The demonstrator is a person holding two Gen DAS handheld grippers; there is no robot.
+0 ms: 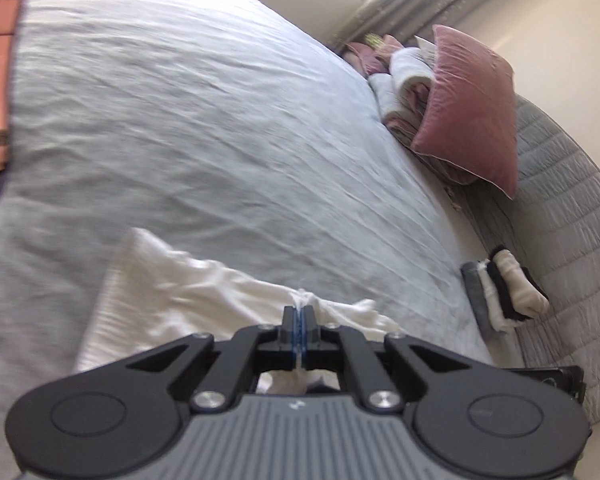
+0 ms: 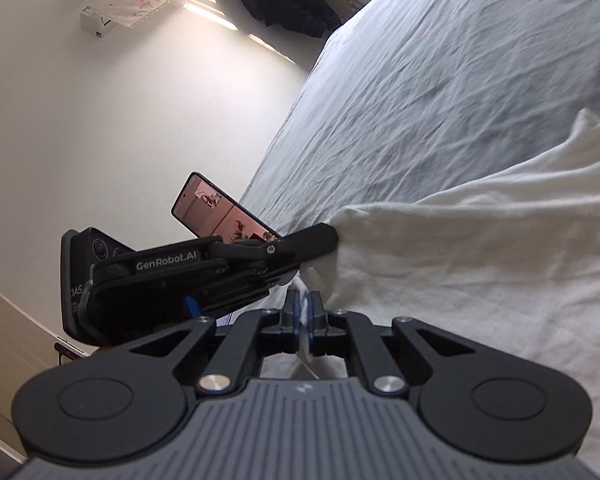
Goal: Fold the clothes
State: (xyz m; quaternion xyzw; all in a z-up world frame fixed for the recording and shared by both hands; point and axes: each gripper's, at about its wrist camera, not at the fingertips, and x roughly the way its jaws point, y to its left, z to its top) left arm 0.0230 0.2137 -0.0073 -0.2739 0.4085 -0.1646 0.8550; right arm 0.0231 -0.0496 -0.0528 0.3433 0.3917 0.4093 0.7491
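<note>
On the left, the left hand-held gripper (image 1: 299, 312) is closed, with a pinch of the white garment (image 1: 172, 280) clamped between its blue-padded fingers. The cloth trails away from the grip to the left and lies partly on the bed (image 1: 180, 100), whose pale grey sheet is wrinkled and otherwise bare across its middle. The garment's ribbed edge shows at the far left of the cloth, and the fabric is bunched and creased rather than flat.

Further right in the same view, a pink pillow (image 1: 472, 116) leans against a heap of bedding at the head of the bed. Near the bed's edge sits a small stack of folded clothes (image 1: 504, 292) in white, black and grey.

The right hand-held gripper (image 2: 303, 304) is also closed on the white garment, with a fold of cloth squeezed between its fingers. In this view the left gripper's black body comes in from the left, its finger touching the same edge of the cloth, so the two grips are very close together. A phone (image 2: 220, 212) with a lit screen shows behind it. The rest of the garment spreads to the right over the sheet.

As for progress, the stack suggests that some pieces are already folded. This garment is not yet a neat fold. Whether it is being lifted to spread out or drawn over into a fold, the pictures do not settle.
</note>
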